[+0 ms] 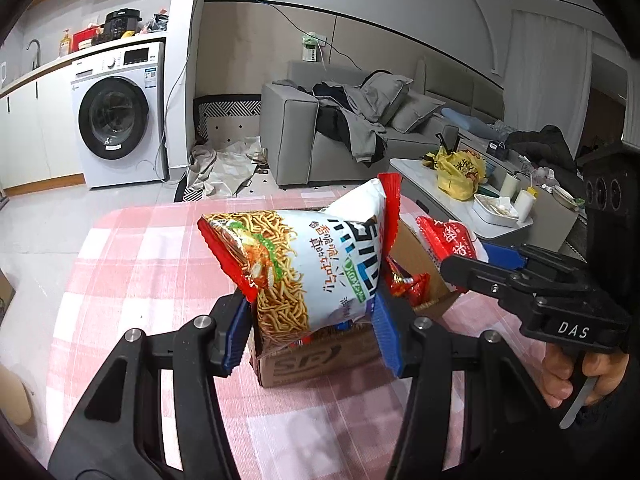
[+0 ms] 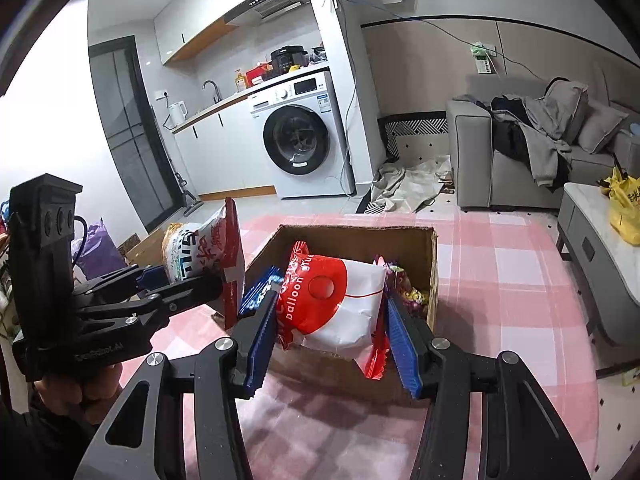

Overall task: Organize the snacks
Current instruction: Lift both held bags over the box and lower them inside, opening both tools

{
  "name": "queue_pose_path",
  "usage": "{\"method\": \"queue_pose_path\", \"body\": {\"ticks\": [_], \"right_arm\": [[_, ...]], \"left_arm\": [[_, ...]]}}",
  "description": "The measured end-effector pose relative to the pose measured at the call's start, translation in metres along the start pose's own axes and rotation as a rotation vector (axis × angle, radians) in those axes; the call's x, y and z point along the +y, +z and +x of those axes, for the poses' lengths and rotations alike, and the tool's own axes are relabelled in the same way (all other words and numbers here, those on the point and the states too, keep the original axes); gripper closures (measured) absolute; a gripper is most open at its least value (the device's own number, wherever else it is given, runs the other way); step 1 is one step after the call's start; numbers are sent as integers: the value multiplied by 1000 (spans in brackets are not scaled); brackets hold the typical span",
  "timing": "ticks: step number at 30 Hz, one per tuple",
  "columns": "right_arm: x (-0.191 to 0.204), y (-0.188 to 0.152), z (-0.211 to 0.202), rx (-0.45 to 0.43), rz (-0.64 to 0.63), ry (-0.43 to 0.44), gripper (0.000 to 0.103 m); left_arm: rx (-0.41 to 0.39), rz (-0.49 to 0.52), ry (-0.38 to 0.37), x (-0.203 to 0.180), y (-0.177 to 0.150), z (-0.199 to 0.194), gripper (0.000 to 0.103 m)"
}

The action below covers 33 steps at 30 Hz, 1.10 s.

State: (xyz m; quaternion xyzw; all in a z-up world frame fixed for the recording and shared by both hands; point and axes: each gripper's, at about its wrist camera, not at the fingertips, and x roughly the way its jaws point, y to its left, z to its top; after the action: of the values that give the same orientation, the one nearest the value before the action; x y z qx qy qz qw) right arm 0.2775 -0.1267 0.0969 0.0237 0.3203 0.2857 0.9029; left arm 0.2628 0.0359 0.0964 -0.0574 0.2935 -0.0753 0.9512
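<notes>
in the left wrist view the left gripper (image 1: 310, 322) has its blue pads pressed on either side of a noodle snack bag (image 1: 304, 264), white with red crimped ends, a picture of fried noodles and chinese lettering that i cannot read for sure; the bag hangs tilted over a cardboard box (image 1: 320, 364) printed with "sf". the right gripper (image 1: 460, 270), marked "das" on its body, holds a red and white bag (image 1: 448, 240) at the box's far side, and small red wrappers (image 1: 412, 286) lie inside the box. the box stands on a pink and white checked tablecloth (image 1: 160, 280); behind are a white washing machine (image 1: 120, 116), a grey sofa (image 1: 320, 128) strewn with clothes, and a low table (image 1: 408, 168) with a yellow bag (image 1: 460, 172). in the right wrist view the right gripper (image 2: 332, 338) is closed on the red and white bag (image 2: 340, 304), which reads "balloon" and sits at the near edge of the open box (image 2: 352, 236), partly inside it, beside a blue packet (image 2: 260, 288) and colourful wrappers (image 2: 404, 284). the left gripper (image 2: 176, 276), its body lettering too blurred to read, holds the noodle bag (image 2: 208, 248) up just left of the box. the same checked cloth (image 2: 500, 280), washing machine (image 2: 300, 136) and sofa (image 2: 500, 148) show, with a kettle (image 2: 178, 112) on the counter.
</notes>
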Motion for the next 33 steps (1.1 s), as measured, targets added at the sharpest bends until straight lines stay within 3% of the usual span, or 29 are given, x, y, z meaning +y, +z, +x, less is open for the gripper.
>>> {"method": "queue_pose_path", "body": {"ticks": [14,33], "right_arm": [[-31,24,38,1,91,-20,50],[-46,31,93,-1,129,-48,50]], "left_arm": [[24,16,20,1,33,69,52],[90,1,16,0,42,166,52]]}}
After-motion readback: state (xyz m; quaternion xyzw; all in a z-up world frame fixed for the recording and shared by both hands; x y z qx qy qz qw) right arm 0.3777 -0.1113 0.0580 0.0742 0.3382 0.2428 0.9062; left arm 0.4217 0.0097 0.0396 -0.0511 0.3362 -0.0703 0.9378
